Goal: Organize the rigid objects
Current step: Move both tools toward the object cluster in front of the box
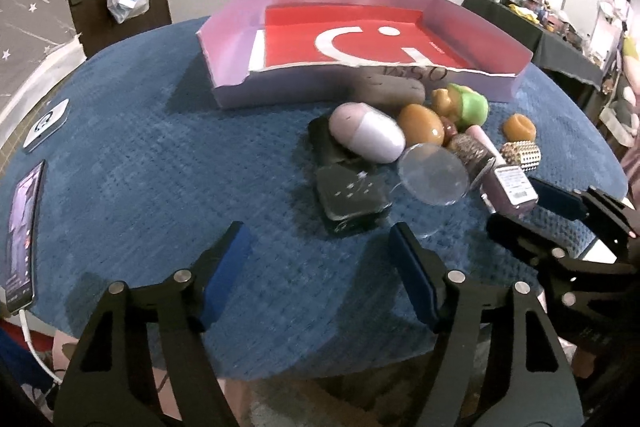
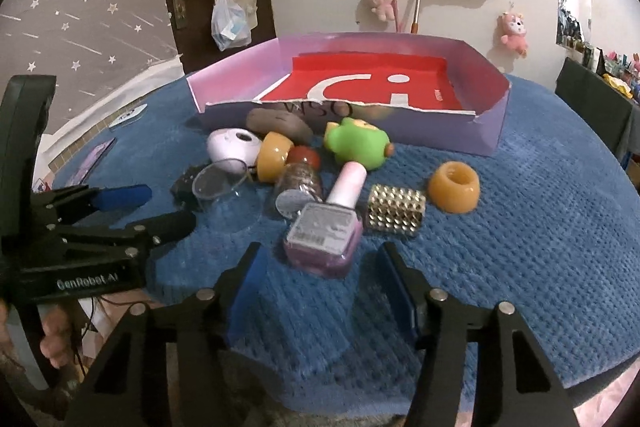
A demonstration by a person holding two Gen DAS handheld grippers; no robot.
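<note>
A lilac cardboard box [image 1: 224, 83] with a red floor stands at the back of the blue-clothed table. In front of it lies a heap: a pink-and-white capsule [image 1: 366, 133], a grey stone [image 1: 390, 91], a green toy [image 2: 356, 145], an amber ring [image 2: 454, 193], a studded cylinder [image 2: 396, 211], a clear round lid [image 1: 434, 173] and a dark glass flask [image 1: 352, 201]. My left gripper [image 1: 320, 233] is open, with the flask just ahead of its tips. My right gripper [image 2: 320, 253] is open around the base of a pink nail polish bottle [image 2: 324, 235], with its pads clear of the bottle.
A phone [image 1: 20, 231] and a white card [image 1: 46, 123] lie at the table's left edge. The blue cloth [image 2: 540, 227] is bare to the right of the heap. The table's front edge runs just under both grippers. A hand [image 2: 56, 339] holds the left gripper.
</note>
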